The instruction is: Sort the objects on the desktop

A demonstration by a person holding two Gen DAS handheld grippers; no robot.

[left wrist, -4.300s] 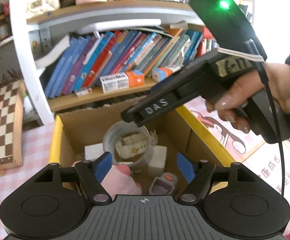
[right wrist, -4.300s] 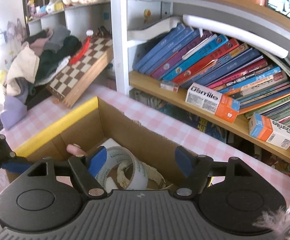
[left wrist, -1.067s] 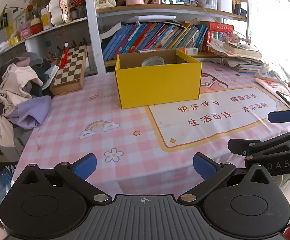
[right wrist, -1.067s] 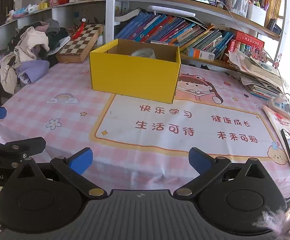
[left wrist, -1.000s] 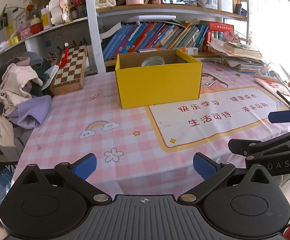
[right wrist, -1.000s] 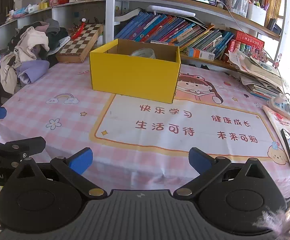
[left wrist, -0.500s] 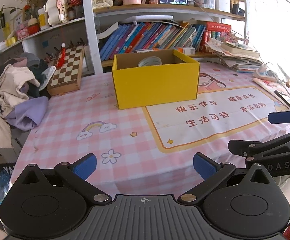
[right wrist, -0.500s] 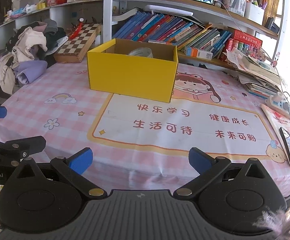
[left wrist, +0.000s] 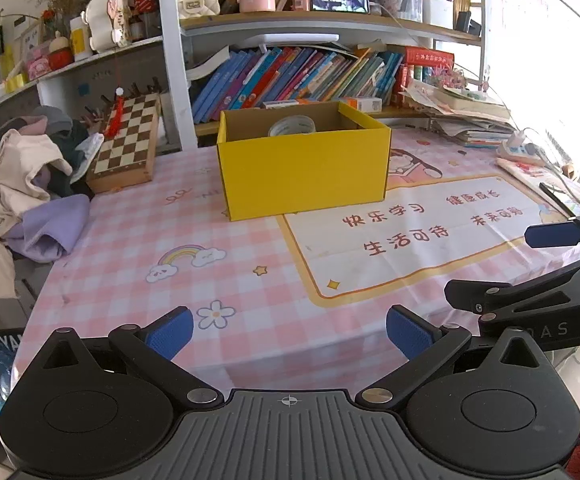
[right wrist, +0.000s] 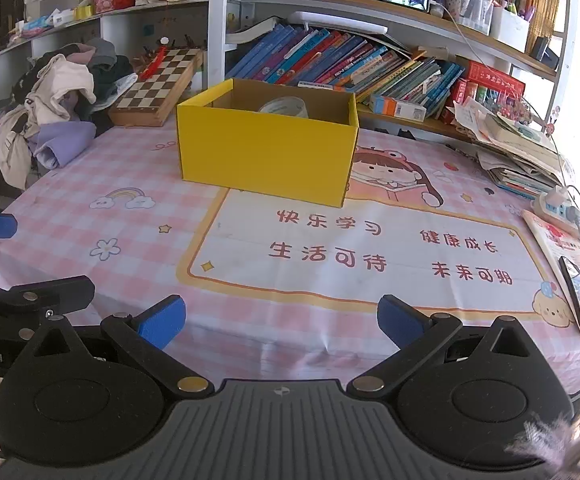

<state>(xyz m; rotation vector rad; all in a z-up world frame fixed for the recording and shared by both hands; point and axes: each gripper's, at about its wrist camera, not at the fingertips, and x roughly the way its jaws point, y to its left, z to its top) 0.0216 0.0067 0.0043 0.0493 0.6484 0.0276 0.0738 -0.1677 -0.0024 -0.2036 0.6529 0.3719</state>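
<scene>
At the bench's (left wrist: 218, 264) near edge, left claw (left wrist: 288, 330) and right claw (right wrist: 281, 320) both wide open and empty, yellow box (left wrist: 305, 168) mid-bench, tape roll (left wrist: 291, 125) inside it.

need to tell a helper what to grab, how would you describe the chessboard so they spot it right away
Start at the yellow box in the middle of the pink checked table. To its left, the chessboard leans against the white shelving, beside the clothes pile. It alone has brown and cream squares, with a red tassel hanging over it.
</scene>
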